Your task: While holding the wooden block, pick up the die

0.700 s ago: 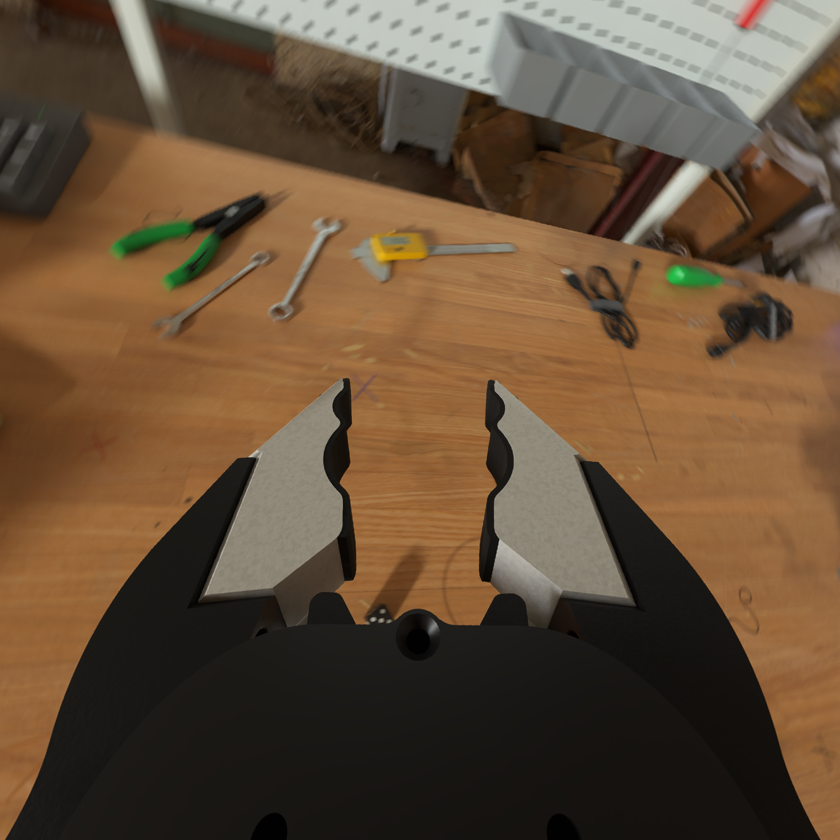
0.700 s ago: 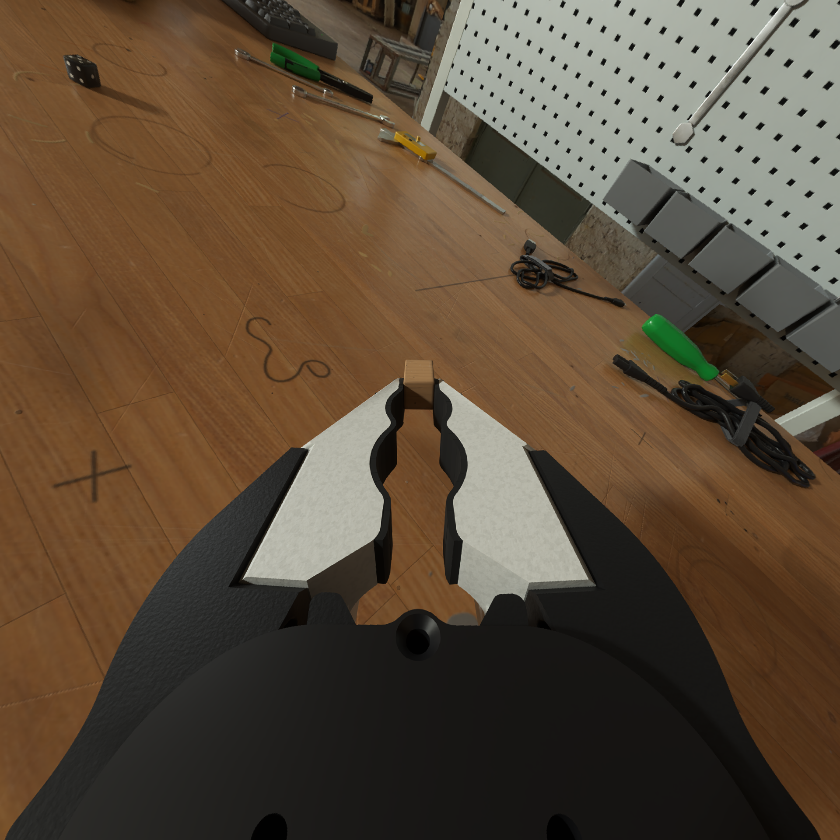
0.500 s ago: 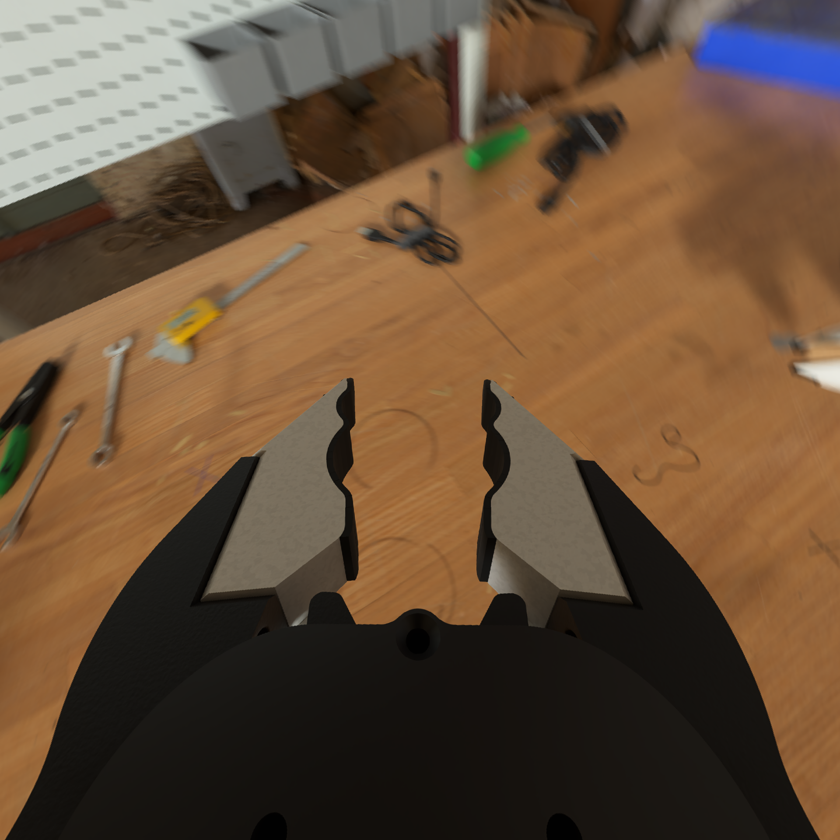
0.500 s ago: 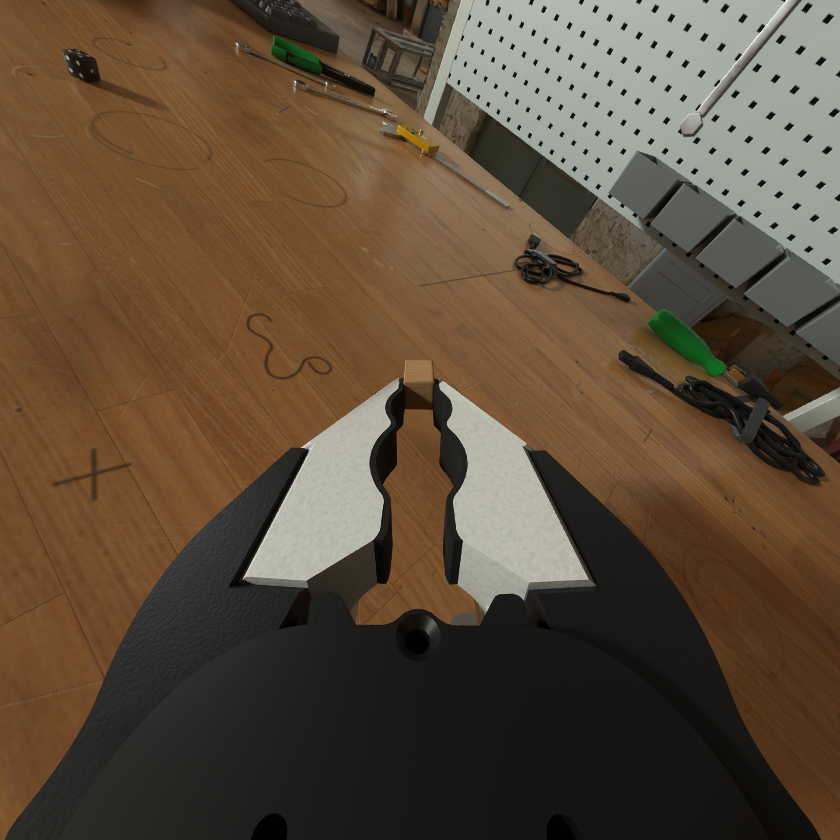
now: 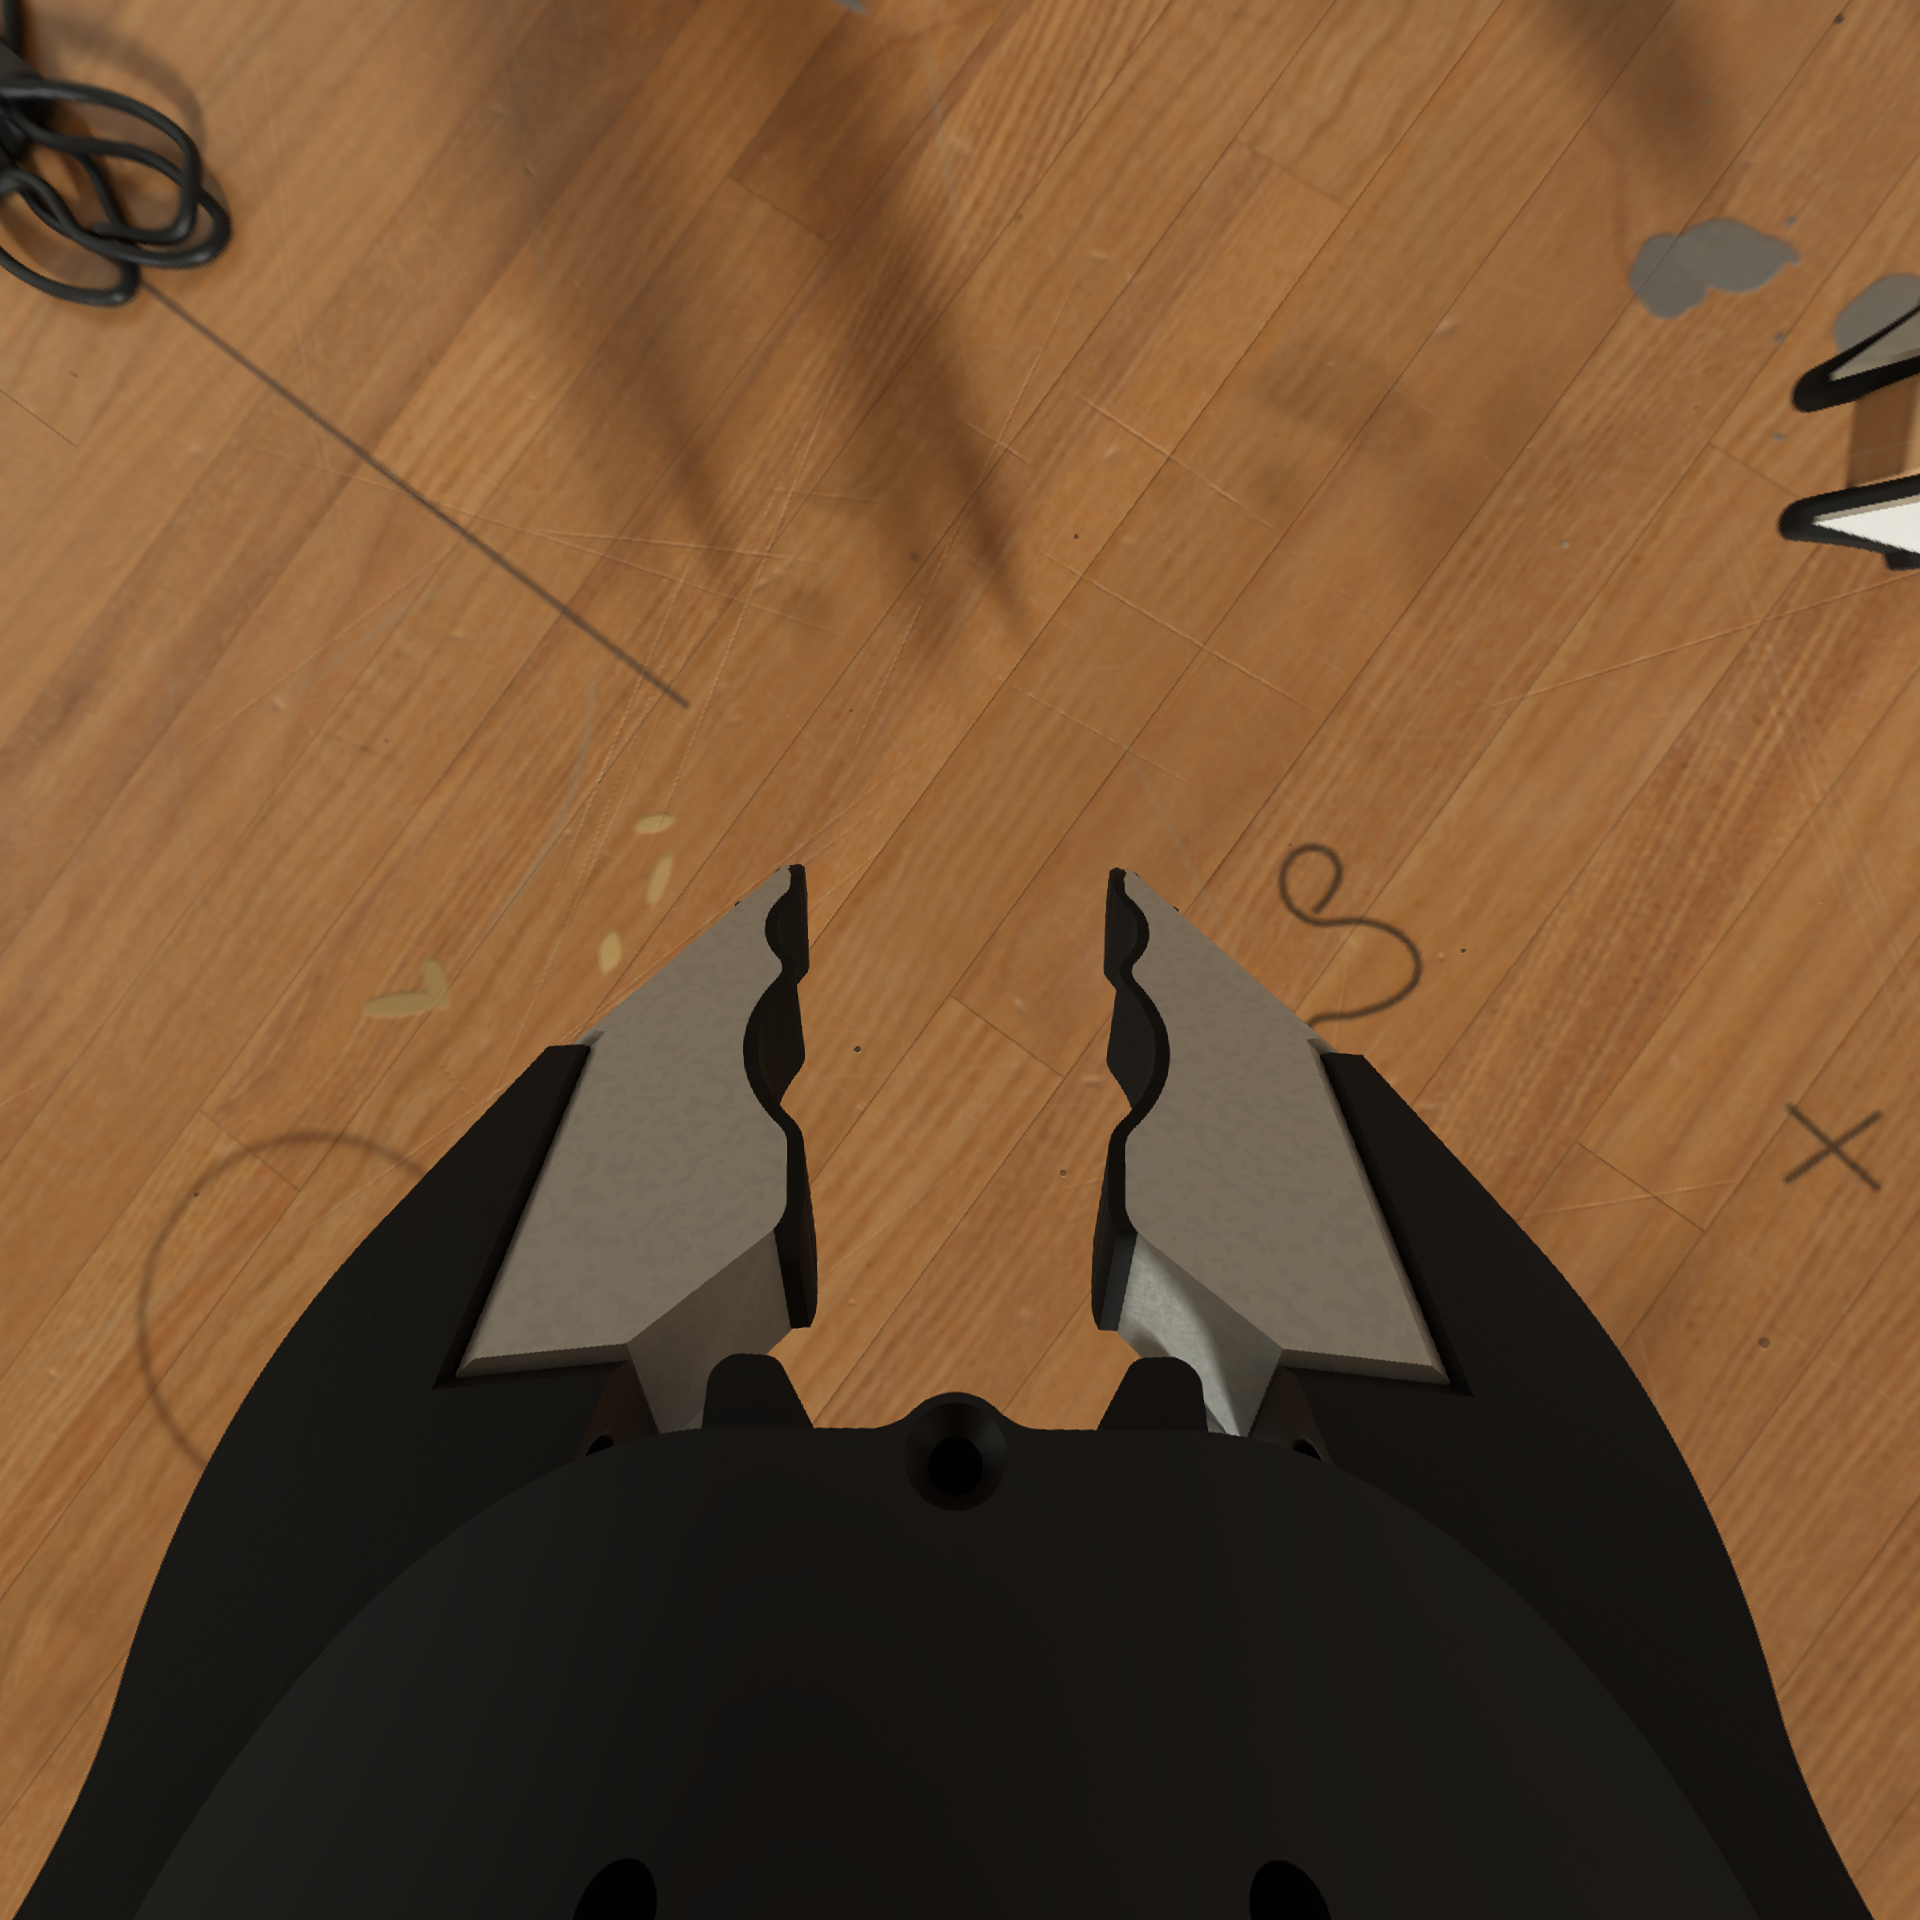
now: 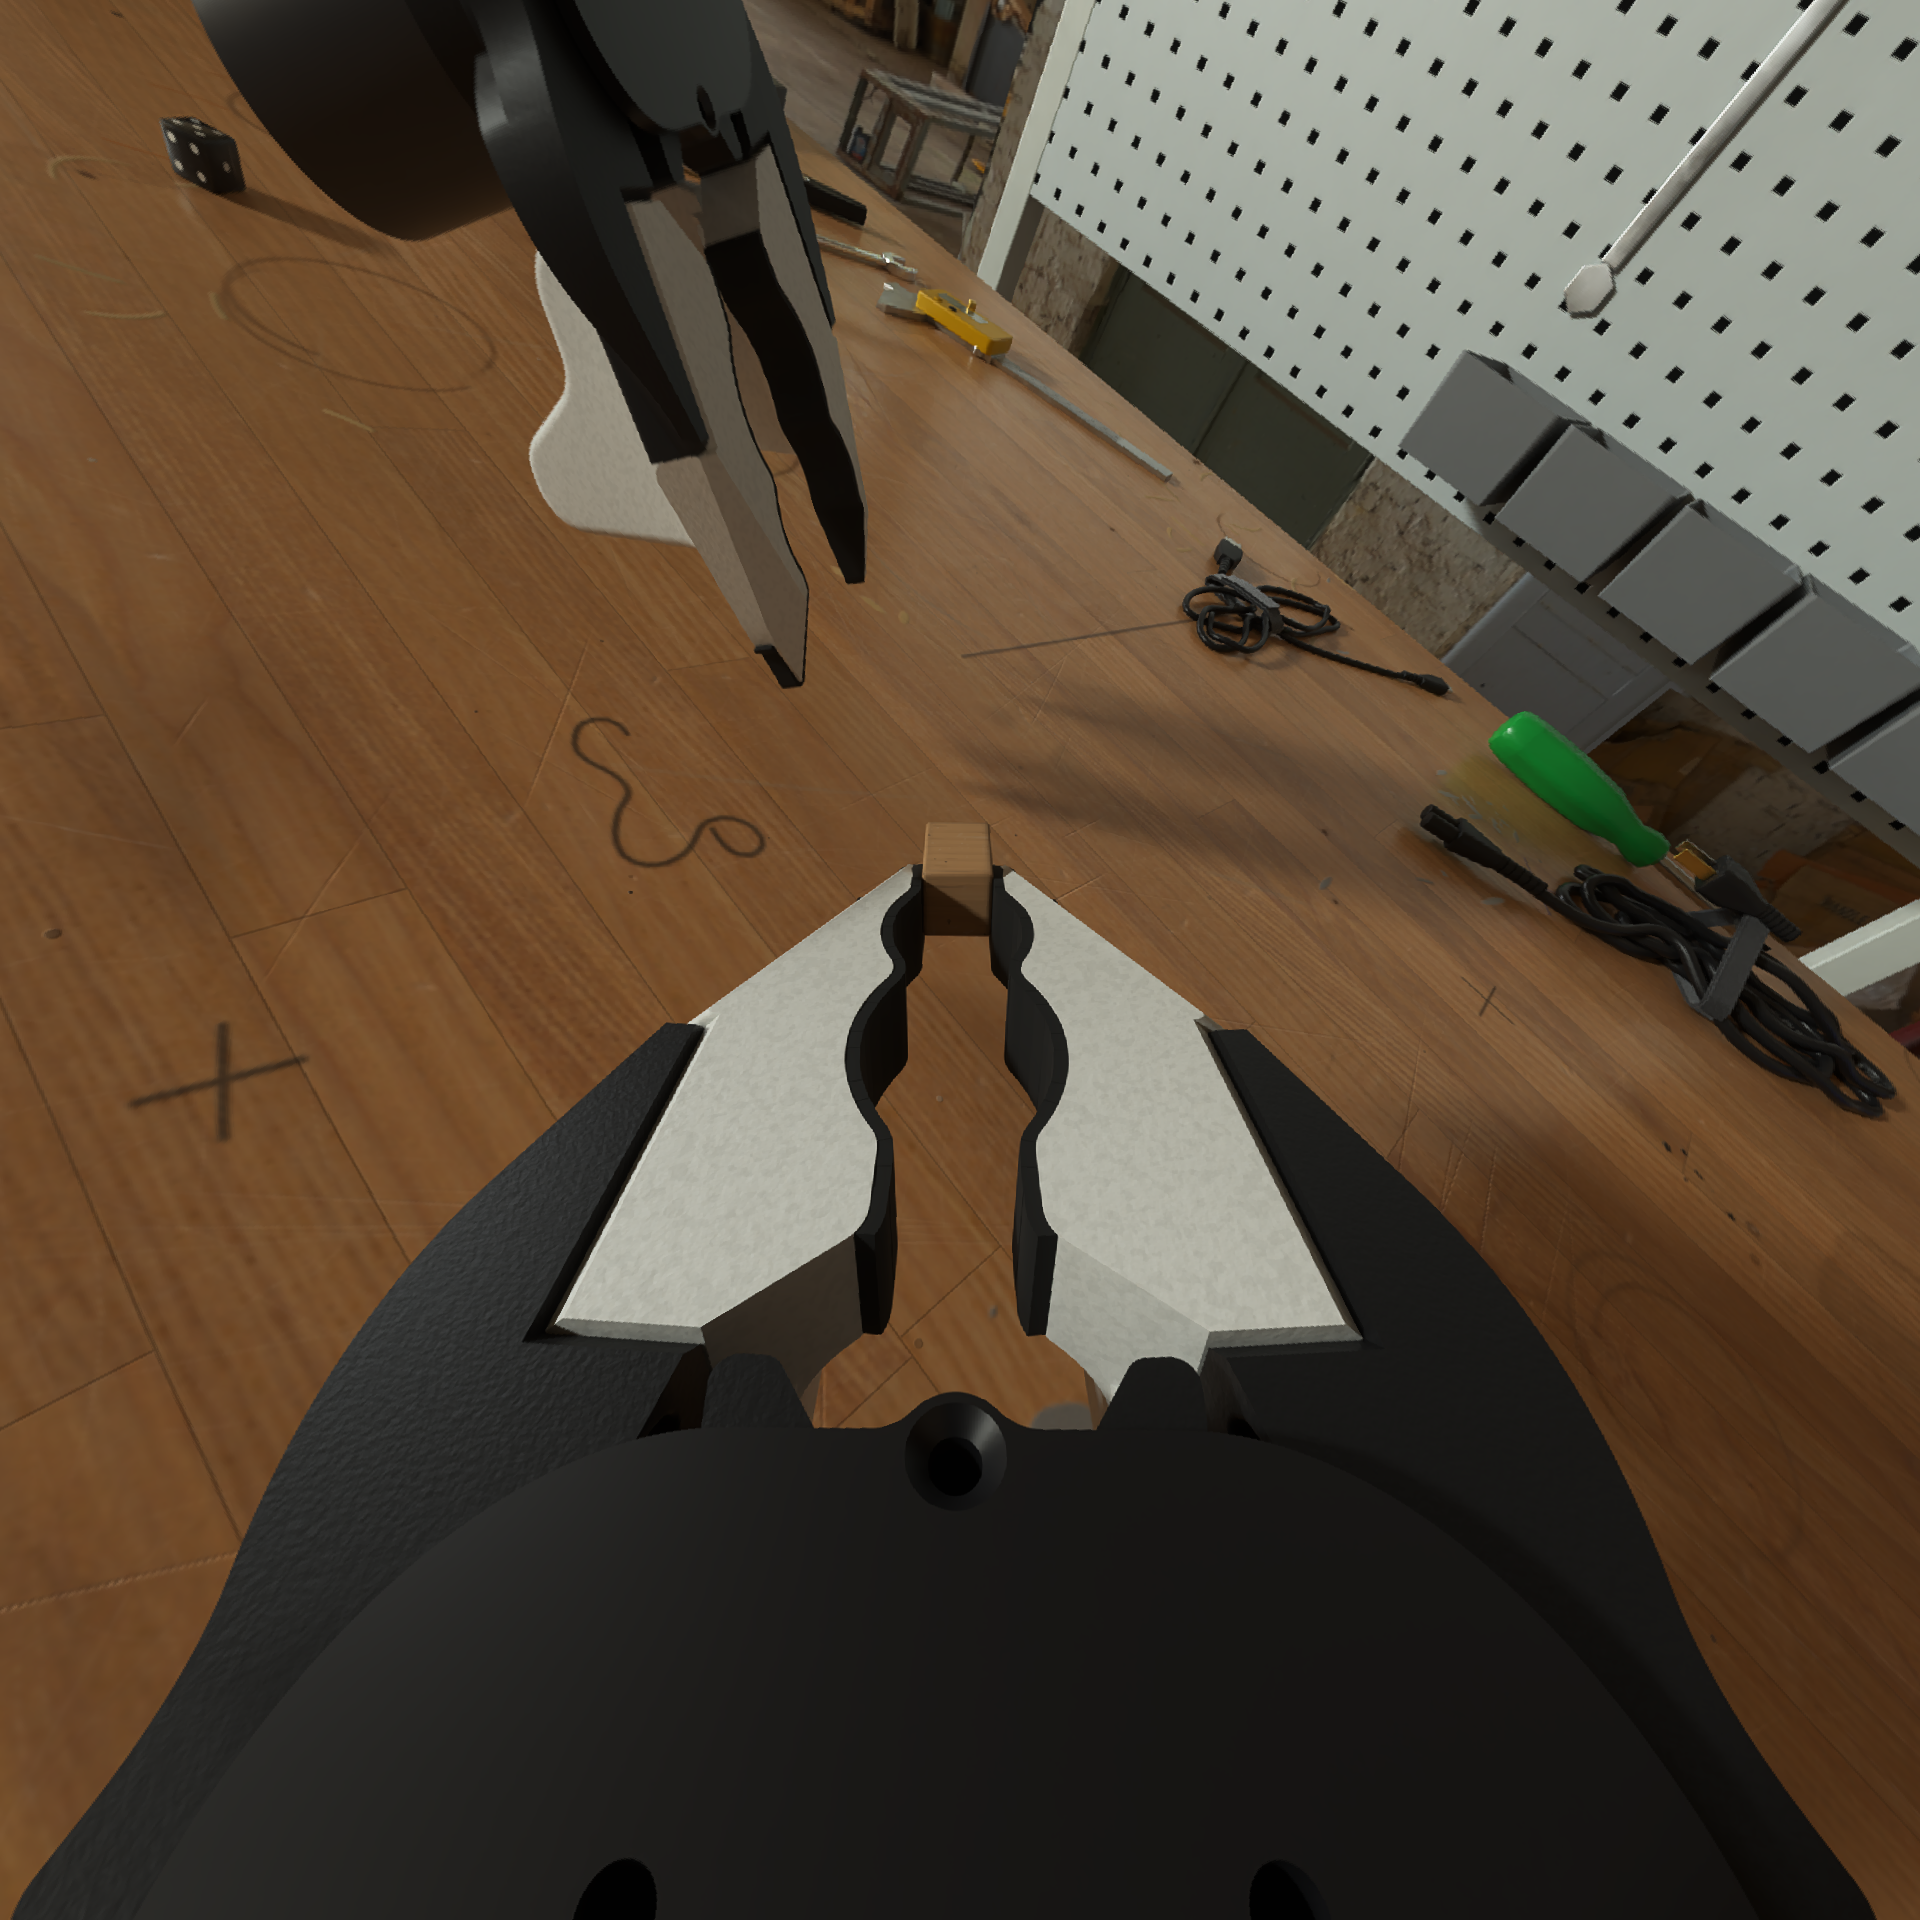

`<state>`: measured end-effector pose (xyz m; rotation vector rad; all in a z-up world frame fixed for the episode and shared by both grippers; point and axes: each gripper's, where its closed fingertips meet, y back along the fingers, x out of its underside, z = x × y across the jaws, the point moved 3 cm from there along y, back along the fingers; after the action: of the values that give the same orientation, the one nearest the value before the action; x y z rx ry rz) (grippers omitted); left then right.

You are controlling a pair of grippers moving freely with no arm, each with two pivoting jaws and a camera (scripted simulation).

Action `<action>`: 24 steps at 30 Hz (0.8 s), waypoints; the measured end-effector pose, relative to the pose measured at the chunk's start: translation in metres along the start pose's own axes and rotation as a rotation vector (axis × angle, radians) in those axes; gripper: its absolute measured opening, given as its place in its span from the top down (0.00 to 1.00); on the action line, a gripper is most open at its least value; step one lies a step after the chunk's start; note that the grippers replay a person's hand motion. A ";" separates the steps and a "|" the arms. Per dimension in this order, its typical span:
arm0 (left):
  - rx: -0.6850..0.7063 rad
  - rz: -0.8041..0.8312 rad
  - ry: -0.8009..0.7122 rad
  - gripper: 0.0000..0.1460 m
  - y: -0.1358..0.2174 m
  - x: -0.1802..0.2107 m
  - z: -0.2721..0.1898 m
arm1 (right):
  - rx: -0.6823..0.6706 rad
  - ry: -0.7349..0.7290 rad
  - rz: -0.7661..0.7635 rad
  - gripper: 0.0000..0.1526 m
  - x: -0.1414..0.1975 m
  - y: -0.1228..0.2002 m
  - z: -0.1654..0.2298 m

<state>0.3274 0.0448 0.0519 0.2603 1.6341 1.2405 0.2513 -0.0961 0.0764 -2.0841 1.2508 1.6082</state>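
Note:
My right gripper (image 6: 957, 899) is shut on a small wooden block (image 6: 956, 878), held at its fingertips above the wooden bench (image 6: 312, 935). The black die (image 6: 203, 154) sits on the bench at the far upper left of the right wrist view. My left gripper (image 5: 954, 899) is open and empty, pointing down at bare bench; the die is not in its view. It also shows in the right wrist view (image 6: 821, 613), hovering ahead of the block, well away from the die. The right gripper's fingertips (image 5: 1860, 525) show at the right edge of the left wrist view.
A coiled black cable (image 6: 1252, 613) lies mid-bench, also in the left wrist view (image 5: 94, 197). A green-handled screwdriver (image 6: 1574, 790) and a black cord bundle (image 6: 1756, 987) lie right. A yellow caliper (image 6: 966, 322) lies far back. A pegboard with grey bins (image 6: 1621, 520) stands behind.
My left gripper has swung right and tilted down, moving away from the die into the right wrist view, close ahead of the block. My right gripper has barely moved and keeps the block.

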 end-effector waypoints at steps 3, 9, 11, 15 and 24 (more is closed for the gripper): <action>-0.001 0.026 0.007 0.60 -0.007 0.003 0.000 | 0.001 0.003 0.002 0.93 0.000 0.000 0.000; -0.080 -0.003 -0.050 0.61 0.010 0.010 -0.006 | 0.003 0.011 0.007 0.93 0.001 0.000 0.000; -0.122 -0.091 -0.038 0.62 0.042 0.014 -0.008 | 0.006 0.014 0.007 0.93 0.001 0.001 0.000; -0.306 -0.237 0.018 0.67 0.132 0.043 0.012 | 0.009 0.026 0.002 0.93 -0.001 0.001 0.001; -0.427 0.193 -0.046 0.78 0.211 0.188 0.096 | 0.016 0.046 0.001 0.93 -0.003 0.002 0.002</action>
<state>0.2396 0.3221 0.1191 0.1792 1.2881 1.6815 0.2486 -0.0946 0.0788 -2.1224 1.2746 1.5542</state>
